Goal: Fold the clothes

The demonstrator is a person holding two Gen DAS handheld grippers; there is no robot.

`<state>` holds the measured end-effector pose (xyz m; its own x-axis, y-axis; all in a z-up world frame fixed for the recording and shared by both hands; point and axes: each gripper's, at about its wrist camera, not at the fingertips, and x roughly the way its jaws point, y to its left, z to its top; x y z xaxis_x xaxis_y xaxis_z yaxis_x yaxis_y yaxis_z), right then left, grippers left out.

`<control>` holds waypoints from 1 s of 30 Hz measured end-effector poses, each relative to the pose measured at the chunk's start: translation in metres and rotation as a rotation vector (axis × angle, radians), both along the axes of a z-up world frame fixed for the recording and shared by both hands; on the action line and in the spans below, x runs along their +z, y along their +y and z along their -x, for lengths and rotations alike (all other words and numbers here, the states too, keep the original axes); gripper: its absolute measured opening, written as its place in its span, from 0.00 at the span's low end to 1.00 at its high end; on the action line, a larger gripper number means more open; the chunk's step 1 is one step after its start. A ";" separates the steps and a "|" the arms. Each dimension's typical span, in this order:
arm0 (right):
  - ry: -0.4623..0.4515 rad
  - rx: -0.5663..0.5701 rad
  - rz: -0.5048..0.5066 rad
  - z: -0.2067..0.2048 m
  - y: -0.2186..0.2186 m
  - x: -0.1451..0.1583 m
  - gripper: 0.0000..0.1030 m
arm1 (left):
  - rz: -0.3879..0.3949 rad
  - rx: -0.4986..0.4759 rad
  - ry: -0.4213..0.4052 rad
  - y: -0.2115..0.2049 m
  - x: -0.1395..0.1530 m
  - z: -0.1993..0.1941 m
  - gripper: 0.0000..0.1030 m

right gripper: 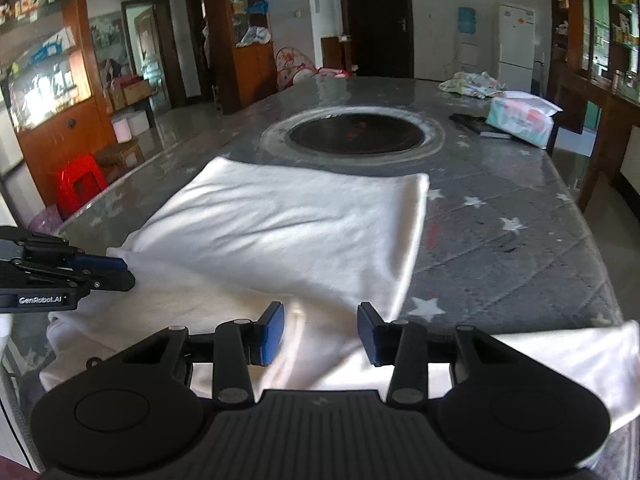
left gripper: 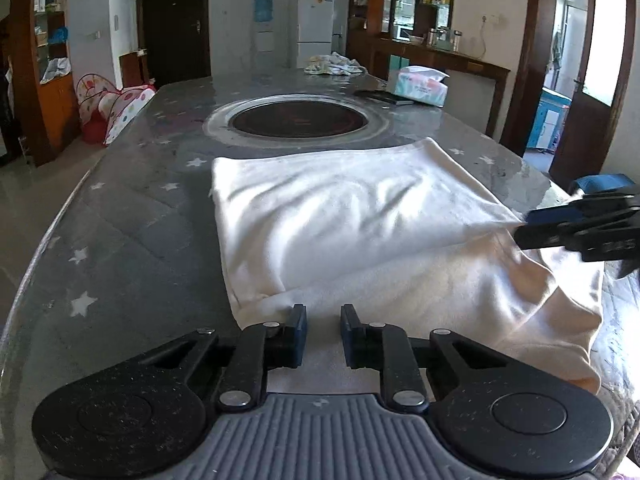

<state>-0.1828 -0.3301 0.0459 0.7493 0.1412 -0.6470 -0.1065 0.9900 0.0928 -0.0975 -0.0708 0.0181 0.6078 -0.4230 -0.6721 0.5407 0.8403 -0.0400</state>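
Observation:
A white garment [left gripper: 340,220] [right gripper: 300,228] lies on the grey star-patterned table [left gripper: 140,220] [right gripper: 500,220], its top layer folded over a lower layer that hangs off the near edge. My left gripper [left gripper: 324,314] is open at the near left corner of the fold, with cloth showing under the narrow gap. It shows side-on in the right wrist view [right gripper: 124,274], at the corner of the folded layer. My right gripper [right gripper: 321,312] stands wide open over the garment's near edge. From the left wrist view it [left gripper: 524,232] touches the right corner of the fold.
A round dark hob [left gripper: 298,118] [right gripper: 352,134] is set into the table beyond the garment. Farther back are a tissue pack [left gripper: 420,86] [right gripper: 520,120], a flat dark object [right gripper: 480,124] and a crumpled patterned cloth [left gripper: 334,65] [right gripper: 472,82]. A red stool [right gripper: 80,184] stands on the floor.

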 end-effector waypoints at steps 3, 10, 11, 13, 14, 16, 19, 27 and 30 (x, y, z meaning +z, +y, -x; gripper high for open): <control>-0.018 -0.069 0.012 0.012 -0.021 0.003 0.41 | -0.005 0.005 0.000 0.003 0.001 -0.001 0.21; -0.001 -0.330 0.063 0.040 -0.092 -0.005 0.45 | 0.015 0.015 0.020 0.001 0.007 0.000 0.26; 0.002 -0.371 0.067 0.043 -0.104 -0.006 0.45 | 0.015 0.012 0.015 0.000 0.009 0.002 0.30; 0.008 -0.447 0.073 0.049 -0.125 -0.009 0.45 | 0.012 0.005 0.002 -0.003 0.013 0.006 0.33; 0.011 -0.472 0.074 0.050 -0.132 -0.011 0.45 | 0.009 0.002 -0.004 -0.004 0.014 0.008 0.36; 0.027 -0.529 0.062 0.054 -0.147 -0.016 0.46 | 0.007 0.000 -0.009 -0.004 0.016 0.010 0.37; 0.049 -0.582 0.015 0.058 -0.166 -0.027 0.46 | 0.004 0.000 -0.012 -0.004 0.018 0.013 0.40; 0.022 -0.566 -0.046 0.063 -0.170 -0.027 0.19 | -0.003 0.008 -0.019 -0.003 0.021 0.021 0.45; 0.003 -0.570 -0.045 0.063 -0.167 -0.021 0.09 | -0.004 0.019 -0.019 -0.001 0.021 0.021 0.46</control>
